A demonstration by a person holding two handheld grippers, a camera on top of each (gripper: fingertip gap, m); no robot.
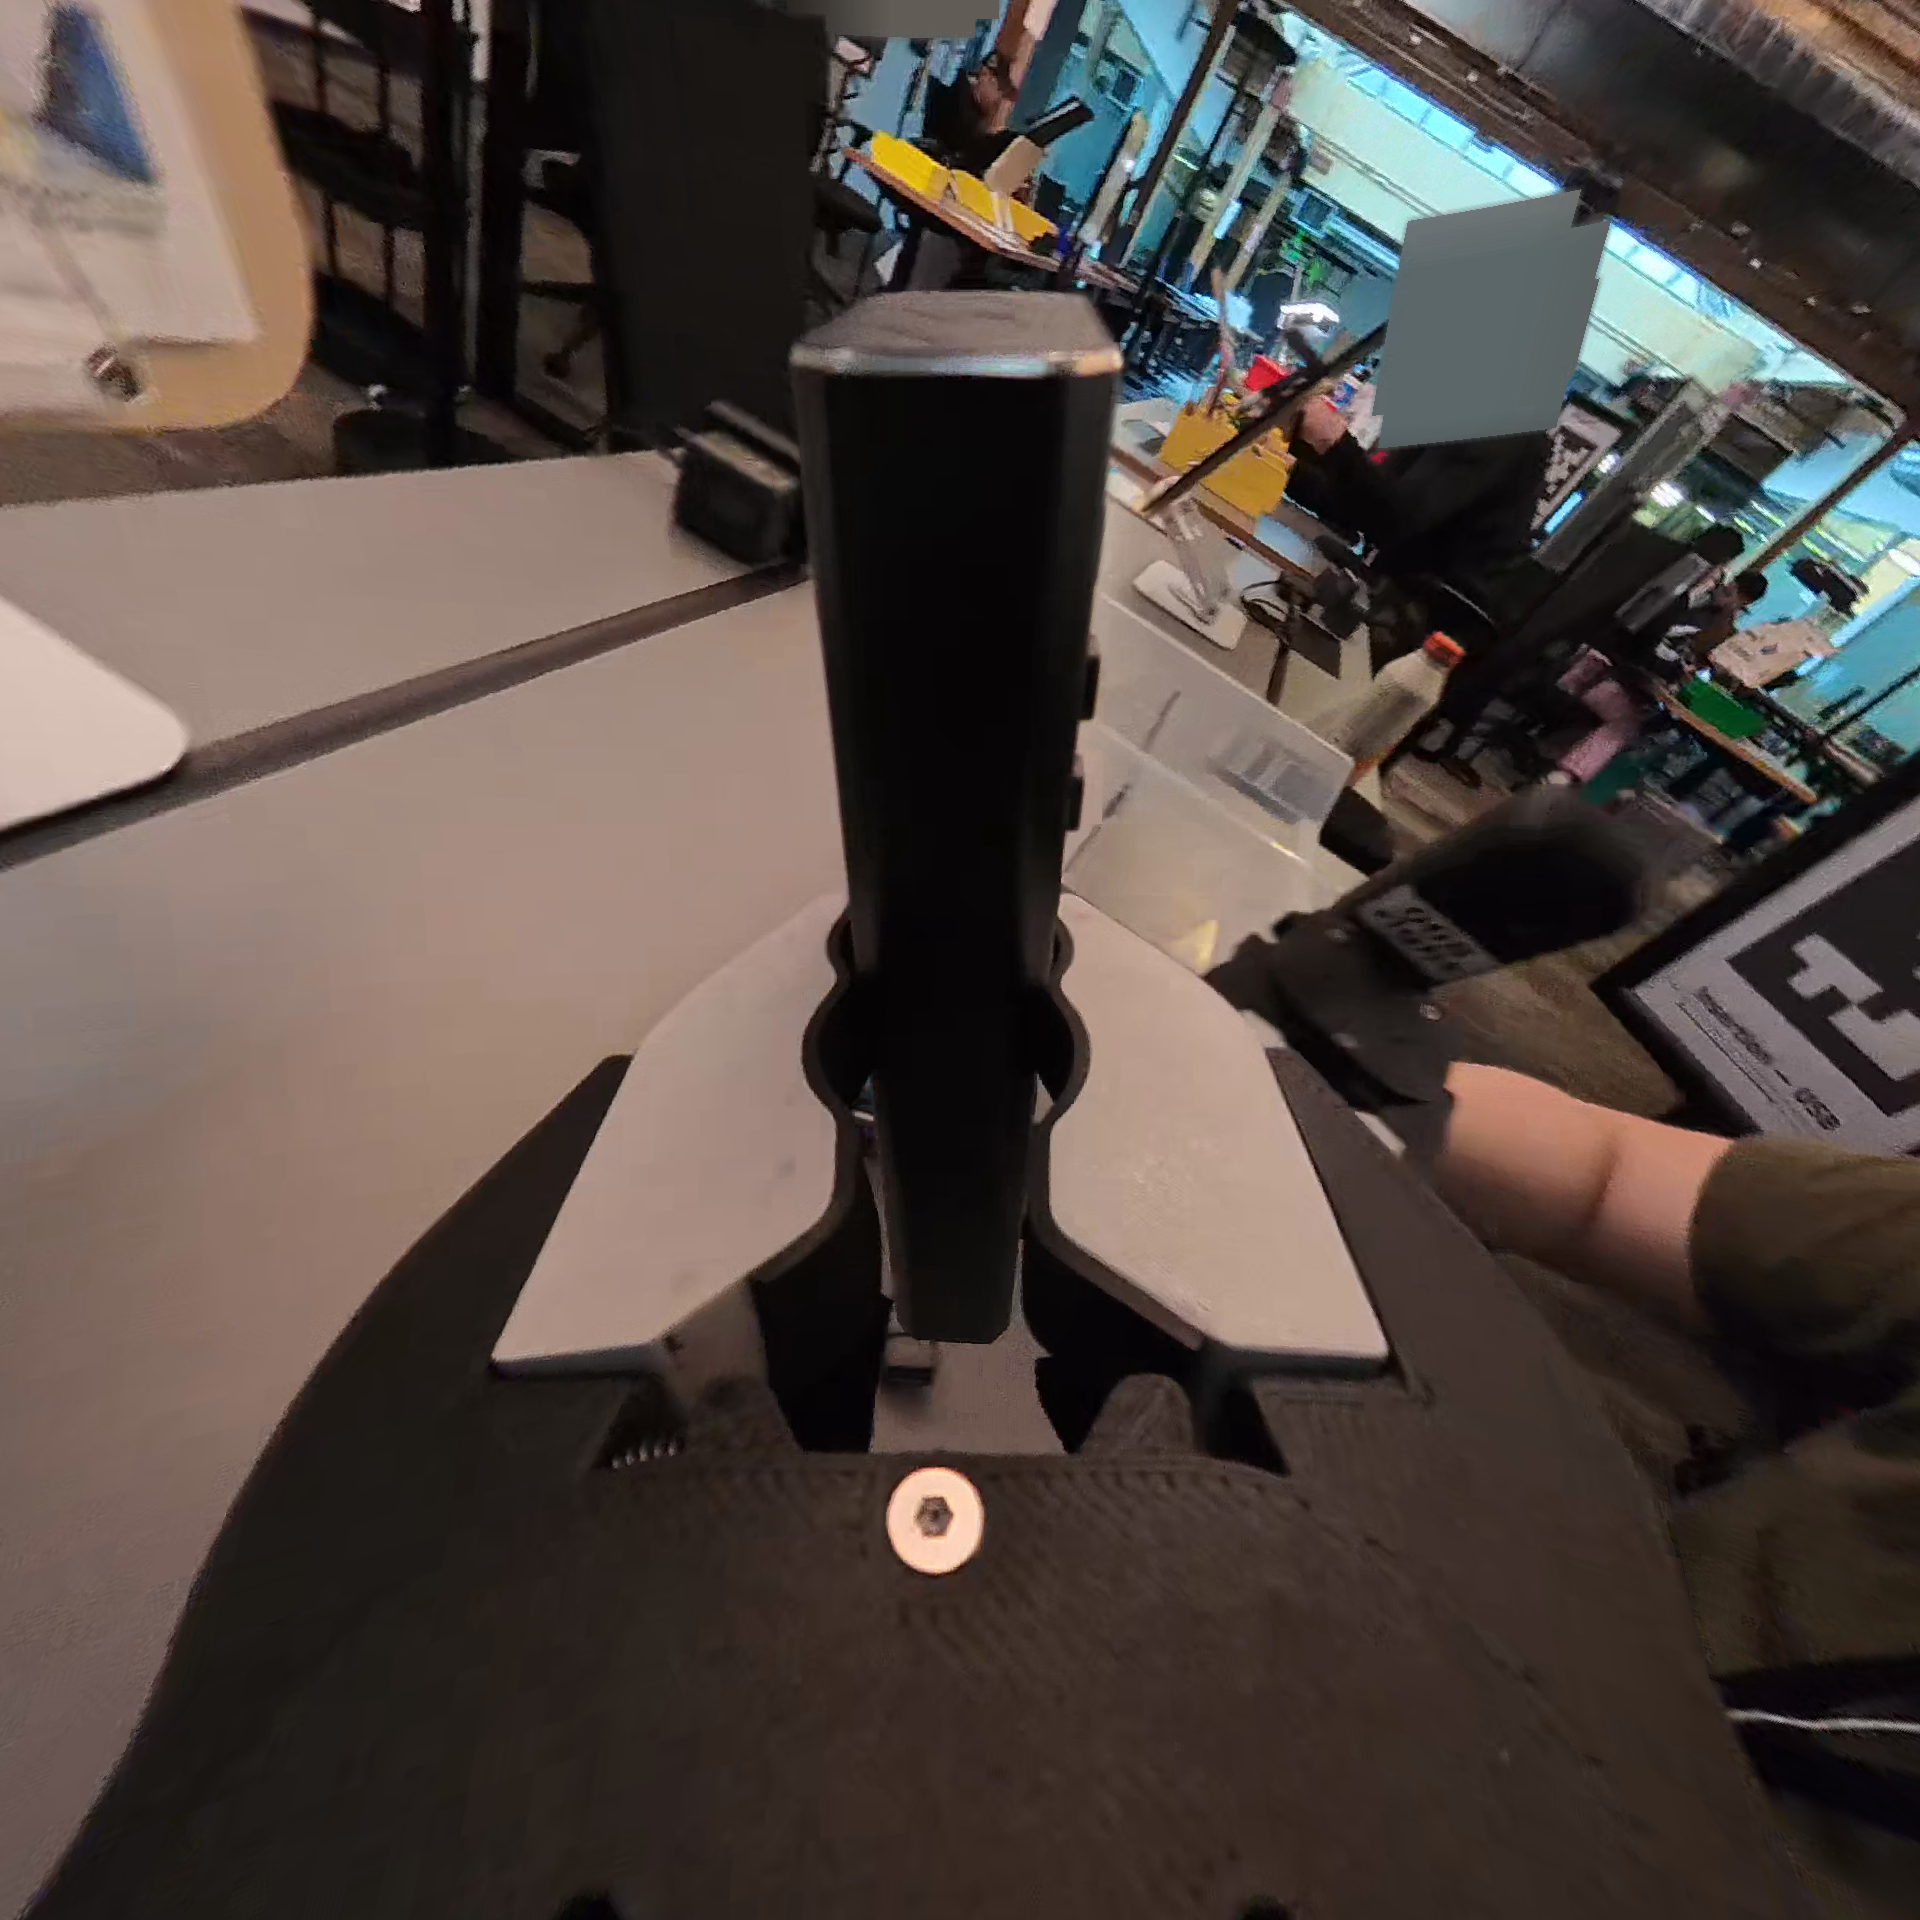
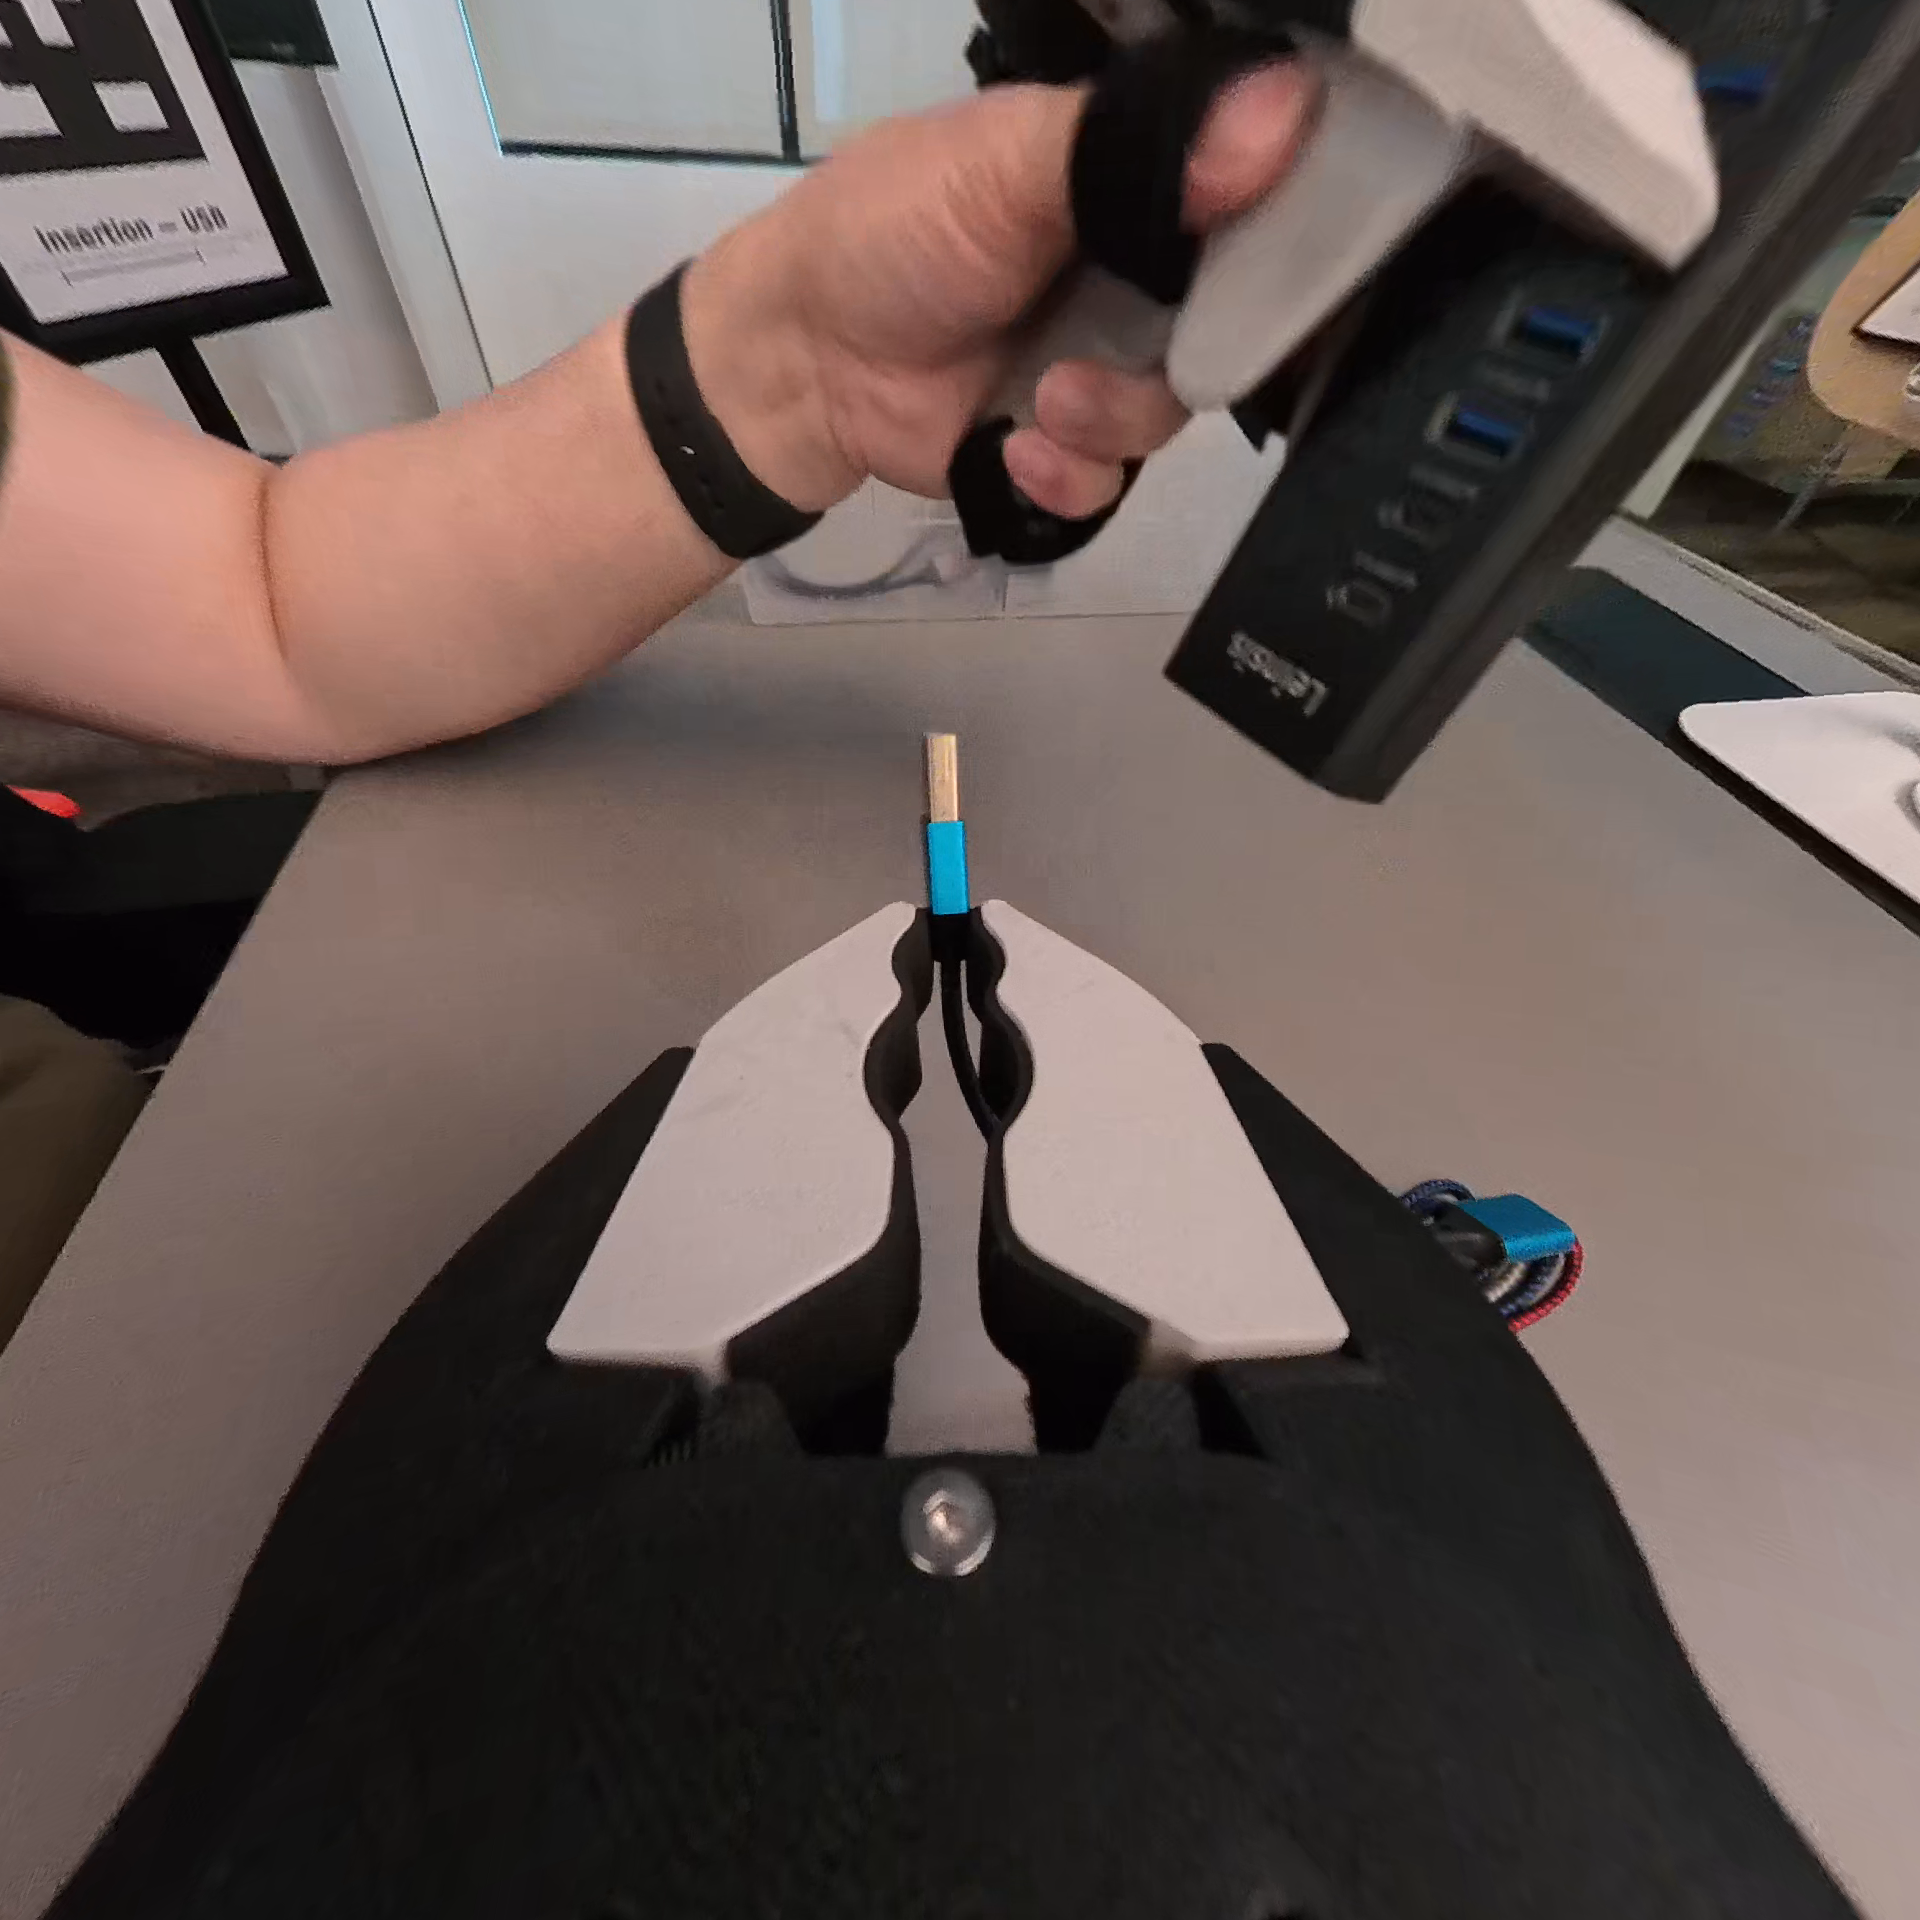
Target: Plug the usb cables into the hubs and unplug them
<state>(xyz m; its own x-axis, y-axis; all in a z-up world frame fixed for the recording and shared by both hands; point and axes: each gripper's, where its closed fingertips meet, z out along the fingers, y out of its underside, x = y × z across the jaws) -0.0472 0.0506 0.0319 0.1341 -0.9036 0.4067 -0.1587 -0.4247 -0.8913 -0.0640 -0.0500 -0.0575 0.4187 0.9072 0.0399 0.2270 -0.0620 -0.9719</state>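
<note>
Grey tabletop [image 1: 416,935] with a dark seam. Behind it: black shelving [image 1: 416,156], workbenches carrying yellow bins [image 1: 977,187], and daylit windows [image 1: 1714,343]. White wall [image 2: 582,229], possibly a door, opposite.

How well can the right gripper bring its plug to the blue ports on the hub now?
Probably yes. The USB plug juts free ahead of the right gripper, and the hub, held aloft, shows open blue ports with nothing between them.
</note>
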